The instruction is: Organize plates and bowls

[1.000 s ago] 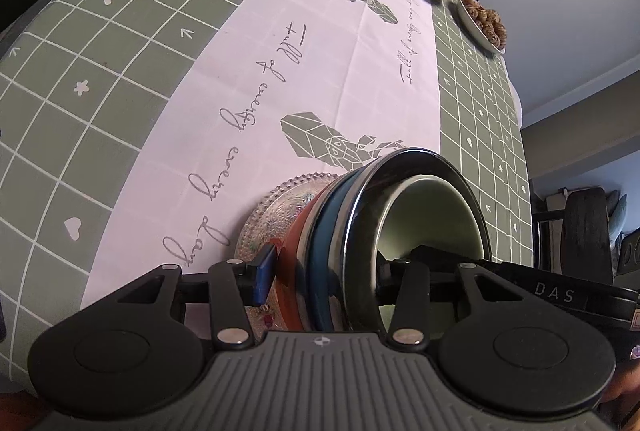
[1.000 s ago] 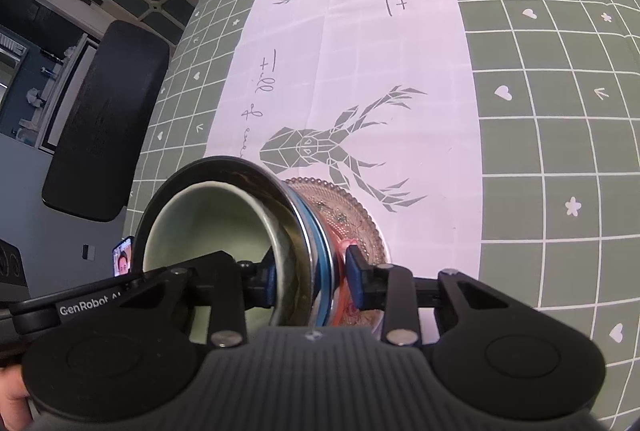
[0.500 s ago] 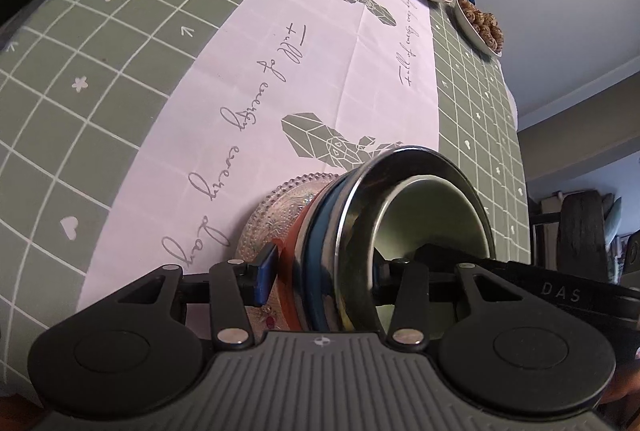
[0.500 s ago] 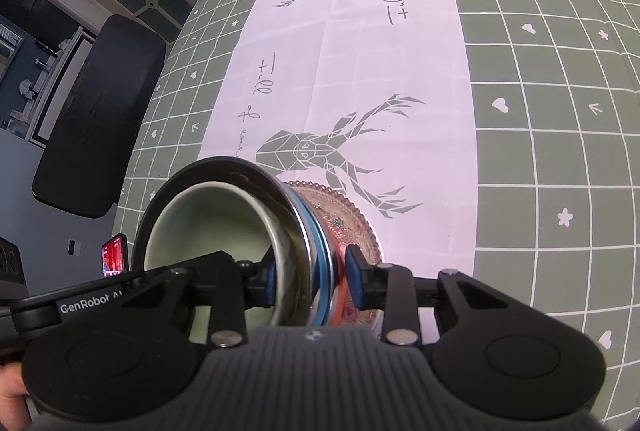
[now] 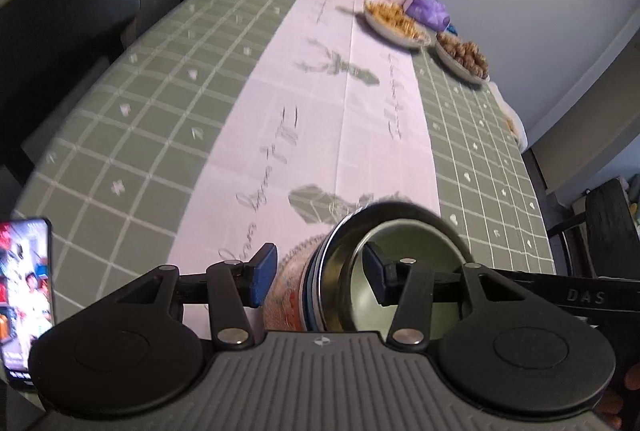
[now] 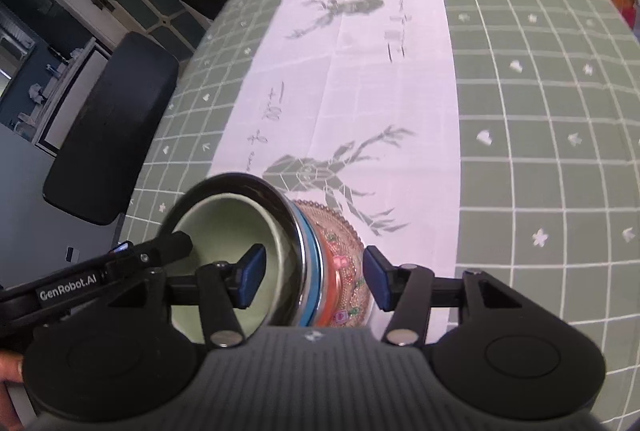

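The bowls (image 6: pixel 240 251) and plates (image 6: pixel 340 271) are already in one pile. Both grippers, left (image 5: pixel 320 275) and right (image 6: pixel 312 279), have jaws wide around it.

Left gripper (image 5: pixel 318 277): jaws parted wide, straddling the rim of the stacked bowls (image 5: pixel 376 271); left pad clear of the stack's outside, right pad inside the innermost bowl.

Right gripper (image 6: pixel 314 281): jaws parted wide, astride the same stack from the opposite side; left pad inside the bowl, right pad just beside the plates.
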Motion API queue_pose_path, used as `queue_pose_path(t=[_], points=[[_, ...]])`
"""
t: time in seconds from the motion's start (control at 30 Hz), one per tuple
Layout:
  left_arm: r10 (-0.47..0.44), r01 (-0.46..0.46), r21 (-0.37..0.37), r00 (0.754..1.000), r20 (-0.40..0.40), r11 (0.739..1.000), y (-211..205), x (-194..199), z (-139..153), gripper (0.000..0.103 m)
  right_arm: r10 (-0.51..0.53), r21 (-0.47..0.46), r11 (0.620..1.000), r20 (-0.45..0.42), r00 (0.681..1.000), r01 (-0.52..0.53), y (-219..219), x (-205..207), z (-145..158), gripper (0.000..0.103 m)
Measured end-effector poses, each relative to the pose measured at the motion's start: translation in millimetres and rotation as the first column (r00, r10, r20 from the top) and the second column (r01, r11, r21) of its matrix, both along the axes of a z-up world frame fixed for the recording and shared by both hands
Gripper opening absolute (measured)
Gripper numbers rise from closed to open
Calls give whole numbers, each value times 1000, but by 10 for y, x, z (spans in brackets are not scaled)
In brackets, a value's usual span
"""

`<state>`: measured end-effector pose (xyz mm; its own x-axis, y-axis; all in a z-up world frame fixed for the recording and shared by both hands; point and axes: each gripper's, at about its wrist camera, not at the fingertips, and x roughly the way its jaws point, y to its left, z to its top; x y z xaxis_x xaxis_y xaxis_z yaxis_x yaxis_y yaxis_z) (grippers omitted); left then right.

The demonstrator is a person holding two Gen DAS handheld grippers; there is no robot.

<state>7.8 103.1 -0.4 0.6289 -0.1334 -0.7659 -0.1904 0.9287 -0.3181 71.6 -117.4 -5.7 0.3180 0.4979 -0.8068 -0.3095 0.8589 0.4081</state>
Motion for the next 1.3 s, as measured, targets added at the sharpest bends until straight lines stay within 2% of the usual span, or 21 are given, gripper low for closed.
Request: queue_pose_path(t=[0.13, 0.27, 0.3, 0.37, 0.47, 0.53, 0.67, 0.8, 0.87, 0.9, 0.97, 1.03, 1.07, 1.13, 1.2, 1.3], points=[[-37, 16, 135, 988, 153, 991, -215, -200, 317, 58, 11, 4, 1000, 146, 989, -11, -134, -199, 336, 55], [-124, 28, 286, 938, 325, 958, -559, -536, 558, 64, 19, -8, 1000, 335, 942, -18, -307, -524, 654, 56], [-152, 33, 316, 920, 360, 948, -657, -617, 615, 65, 22, -18, 1000, 385, 923, -16, -348, -624, 720, 57], [-188, 26, 356, 885, 426, 934, -816, -774, 687, 73, 26, -41, 999, 484, 875, -7, -433, -839, 838, 59], [-236, 13, 411, 835, 497, 912, -1047, -986, 747, 73, 26, -54, 999, 615, 788, 9, -588, -1165, 973, 67], [-254, 11, 419, 809, 530, 908, -1158, -1098, 748, 73, 20, -56, 998, 684, 729, 25, -692, -1381, 1019, 72], [-262, 2, 412, 775, 575, 911, -1292, -1297, 694, 74, -1, -54, 996, 761, 649, 65, -851, -1750, 999, 81], [-257, -17, 420, 767, 588, 907, -1368, -1467, 565, 76, -52, -31, 991, 802, 595, 128, -1001, -2054, 893, 89], [-272, -23, 444, 761, 589, 896, -1414, -1527, 463, 95, -103, 3, 986, 805, 584, 169, -1080, -2181, 808, 90], [-292, -16, 466, 759, 581, 885, -1441, -1561, 403, 96, -130, 22, 982, 802, 583, 189, -1117, -2230, 763, 90], [-312, -13, 505, 772, 553, 863, -1499, -1603, 290, 97, -177, 56, 974, 793, 583, 219, -1184, -2313, 648, 90], [-331, 7, 541, 797, 505, 841, -1552, -1640, 188, 97, -199, 63, 967, 795, 573, 248, -1206, -2421, 522, 90], [-334, 12, 541, 798, 502, 841, -1563, -1655, 147, 97, -200, 55, 964, 798, 568, 262, -1205, -2453, 461, 90], [-310, 14, 498, 799, 516, 867, -1544, -1729, 75, 97, -188, 34, 961, 805, 563, 273, -1193, -2553, 339, 95], [-271, 25, 439, 817, 509, 898, -1509, -1750, 21, 97, -203, 38, 955, 803, 561, 293, -1207, -2619, 221, 98], [-232, 32, 404, 859, 457, 914, -1452, -1712, -70, 97, -247, 51, 947, 748, 616, 317, -1235, -2631, 41, 98]])
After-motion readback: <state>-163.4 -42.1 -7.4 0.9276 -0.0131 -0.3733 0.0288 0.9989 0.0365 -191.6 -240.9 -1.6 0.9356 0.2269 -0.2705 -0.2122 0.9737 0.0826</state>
